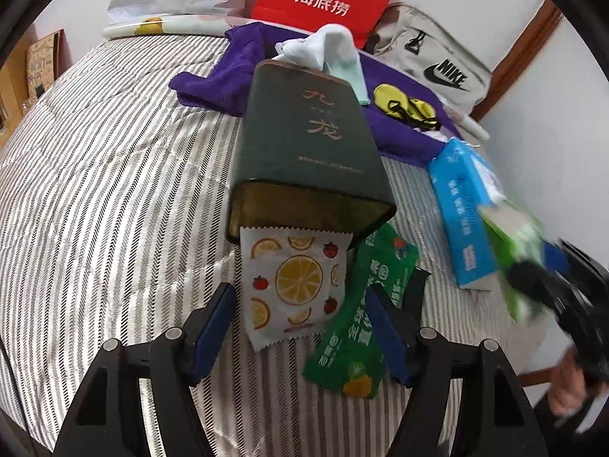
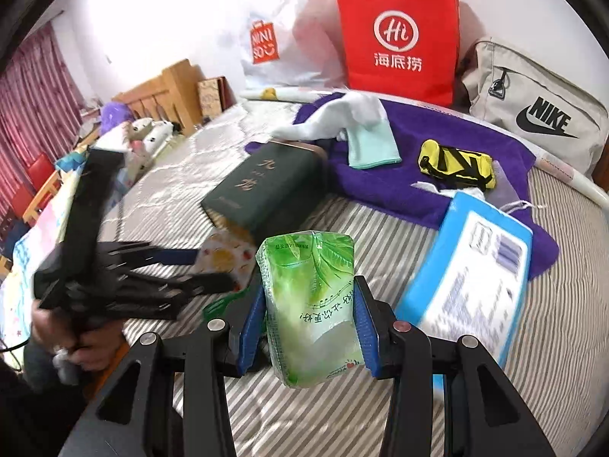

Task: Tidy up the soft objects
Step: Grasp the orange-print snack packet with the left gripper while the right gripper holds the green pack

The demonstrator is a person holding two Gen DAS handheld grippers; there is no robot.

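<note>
My right gripper point(image 2: 310, 323) is shut on a light green tissue pack point(image 2: 314, 304) and holds it above the striped bed; the pack shows blurred in the left wrist view point(image 1: 514, 243). My left gripper point(image 1: 300, 327) is open around the lower end of a white orange-print packet point(image 1: 293, 282), whose top sits in the mouth of a dark green box point(image 1: 304, 144) lying on its side. A green sachet point(image 1: 354, 323) lies by the left gripper's right finger. A blue tissue pack point(image 1: 462, 213) lies to the right, also in the right wrist view point(image 2: 468, 278).
A purple towel point(image 2: 418, 160) behind the box carries white socks point(image 2: 342, 118) and a yellow pouch point(image 2: 453, 163). A red bag point(image 2: 397, 34), a white Miniso bag point(image 2: 281, 34) and a grey Nike bag point(image 2: 540, 110) stand at the far edge of the striped bed point(image 1: 114, 190).
</note>
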